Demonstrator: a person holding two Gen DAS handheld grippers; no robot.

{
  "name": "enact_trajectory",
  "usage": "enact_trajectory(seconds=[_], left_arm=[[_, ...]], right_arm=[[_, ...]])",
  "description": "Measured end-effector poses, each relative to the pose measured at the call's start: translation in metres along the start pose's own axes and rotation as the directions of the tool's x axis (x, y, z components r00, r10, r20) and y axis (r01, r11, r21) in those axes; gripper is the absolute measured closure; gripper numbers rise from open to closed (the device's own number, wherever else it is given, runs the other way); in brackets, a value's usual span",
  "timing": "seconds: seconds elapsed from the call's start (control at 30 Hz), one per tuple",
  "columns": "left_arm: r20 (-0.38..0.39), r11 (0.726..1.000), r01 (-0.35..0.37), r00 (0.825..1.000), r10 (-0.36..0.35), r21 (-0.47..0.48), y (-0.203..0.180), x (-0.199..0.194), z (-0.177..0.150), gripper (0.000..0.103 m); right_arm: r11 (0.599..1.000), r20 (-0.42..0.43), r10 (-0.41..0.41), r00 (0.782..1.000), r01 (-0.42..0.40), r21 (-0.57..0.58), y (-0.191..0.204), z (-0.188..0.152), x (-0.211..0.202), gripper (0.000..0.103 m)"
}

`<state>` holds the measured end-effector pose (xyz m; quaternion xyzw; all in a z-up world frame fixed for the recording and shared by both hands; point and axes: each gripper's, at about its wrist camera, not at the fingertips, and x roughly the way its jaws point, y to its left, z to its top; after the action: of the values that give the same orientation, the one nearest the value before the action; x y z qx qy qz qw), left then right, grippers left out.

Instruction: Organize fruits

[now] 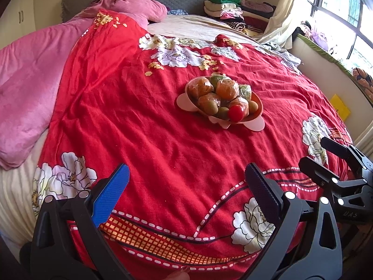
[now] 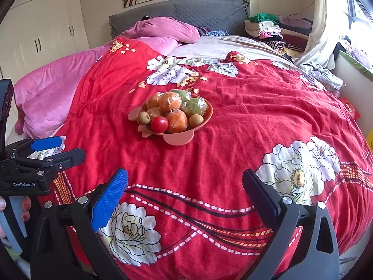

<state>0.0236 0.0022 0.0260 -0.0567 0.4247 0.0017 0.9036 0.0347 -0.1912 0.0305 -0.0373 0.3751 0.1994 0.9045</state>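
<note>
A pink bowl (image 1: 183, 101) (image 2: 178, 140) sits mid-bed on the red floral bedspread, heaped with plastic-wrapped oranges (image 1: 226, 89) (image 2: 176, 121), wrapped green fruits (image 1: 244, 91) (image 2: 194, 107), small brown-green kiwis (image 1: 222, 112) (image 2: 195, 120) and one red tomato (image 1: 236, 113) (image 2: 159, 124). My left gripper (image 1: 187, 178) hovers open over the near end of the bed, well short of the bowl, nothing between its fingers. My right gripper (image 2: 185, 182) is likewise open and empty, also short of the bowl. Each gripper shows at the edge of the other's view: the right gripper (image 1: 312, 150), the left gripper (image 2: 70, 148).
A pink quilt (image 1: 35, 74) and pillow (image 2: 163, 29) lie along the bed's left and head. Folded clothes (image 1: 230, 11) are stacked at the far right by the grey headboard. A window ledge (image 1: 326, 53) runs along the right; cupboards (image 2: 39, 35) stand at left.
</note>
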Motion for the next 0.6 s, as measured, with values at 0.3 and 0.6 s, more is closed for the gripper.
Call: enact_trajectory(seconds=[0.3,0.6], left_arm=[[-0.001,1.000,-0.007,1.000,0.007,0.002,0.0005,0.0011,-0.0006,0.010],[-0.005,1.000,-0.010,1.000,0.010,0.001,-0.0008,0.0008,-0.0018,0.010]], right_arm=[[1.000,-0.004,-0.005,1.000,0.005,0.007,-0.0027,-0.0005,0.0006,0.005],[1.000,-0.004,-0.006,1.000,0.006,0.007,-0.0025,-0.0006,0.0003,0.005]])
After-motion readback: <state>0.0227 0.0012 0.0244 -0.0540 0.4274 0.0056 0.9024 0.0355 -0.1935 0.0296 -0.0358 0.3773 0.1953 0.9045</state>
